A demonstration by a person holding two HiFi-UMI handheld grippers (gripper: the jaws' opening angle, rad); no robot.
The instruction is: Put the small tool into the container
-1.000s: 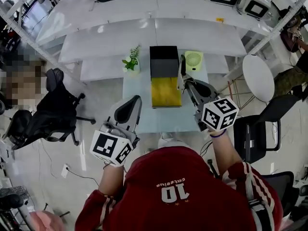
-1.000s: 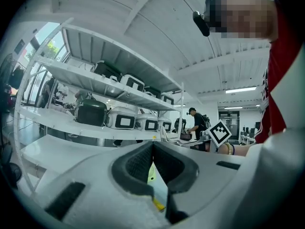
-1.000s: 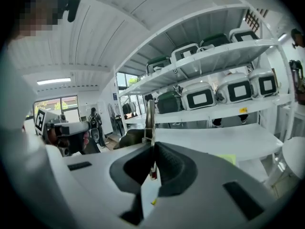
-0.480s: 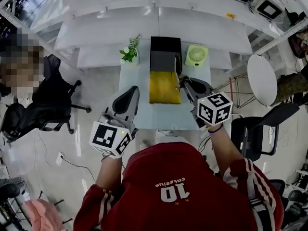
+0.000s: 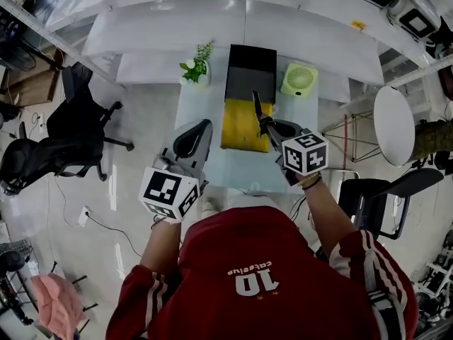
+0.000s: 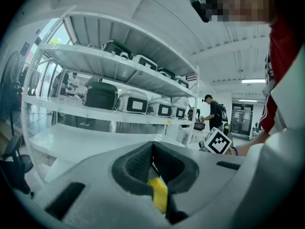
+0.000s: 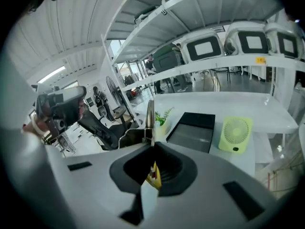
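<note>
Over the table point(image 5: 192, 108), the right gripper point(image 5: 267, 124) is pinching the small tool point(image 5: 256, 106) by the container point(image 5: 252, 68). It's grabbed but not dropped in yet. The left gripper point(image 5: 197, 132) is hanging empty, jaws pressed together.

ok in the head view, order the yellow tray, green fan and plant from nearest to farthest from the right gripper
1. yellow tray, just left of the right gripper
2. green fan, ahead and to its right
3. plant, ahead and well to its left
</note>
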